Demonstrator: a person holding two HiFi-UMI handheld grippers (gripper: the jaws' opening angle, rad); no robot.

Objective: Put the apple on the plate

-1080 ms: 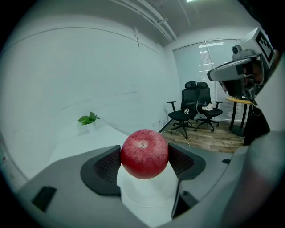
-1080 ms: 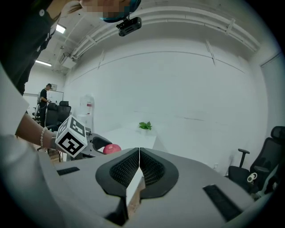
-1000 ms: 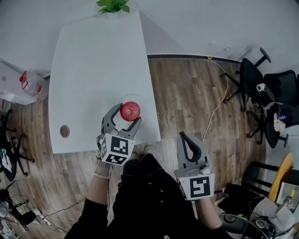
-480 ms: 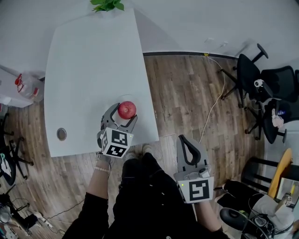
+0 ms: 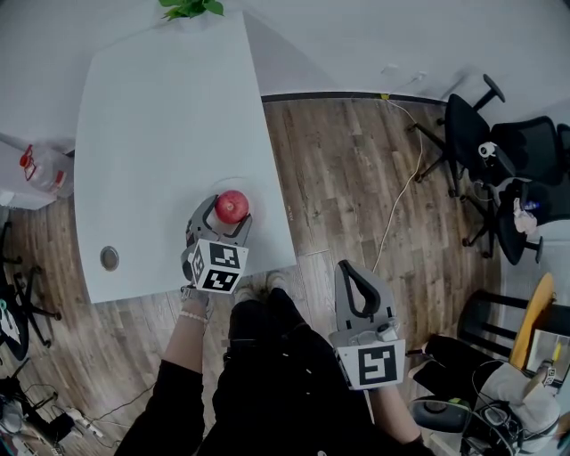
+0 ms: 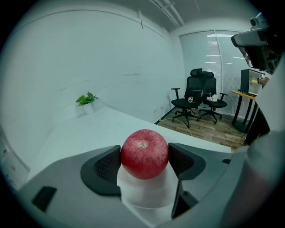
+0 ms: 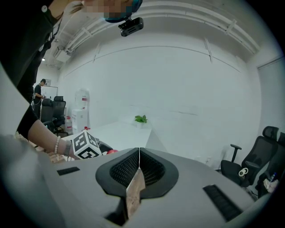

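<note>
A red apple (image 5: pixel 232 206) (image 6: pixel 144 153) sits near the front right corner of the white table (image 5: pixel 160 116), over a white plate (image 6: pixel 147 193) that barely stands out from the tabletop. My left gripper (image 5: pixel 229 208) (image 6: pixel 144 161) reaches in from the table's front edge, and its two dark pads (image 6: pixel 108 165) press against the apple's sides. My right gripper (image 5: pixel 359 270) (image 7: pixel 139 153) hangs off the table over the wooden floor, to the right of the person's lap, shut and empty.
A small green plant (image 5: pixel 189 7) stands at the table's far edge. A round metal grommet (image 5: pixel 109 258) sits near the front left. Black office chairs (image 5: pixel 499 151) and a floor cable (image 5: pixel 401 205) lie to the right, a water jug (image 5: pixel 40 169) to the left.
The left gripper's jaws have narrowed from wide open to closed against the apple. The whole view has shifted slightly left. The right gripper has stayed shut over the floor.
</note>
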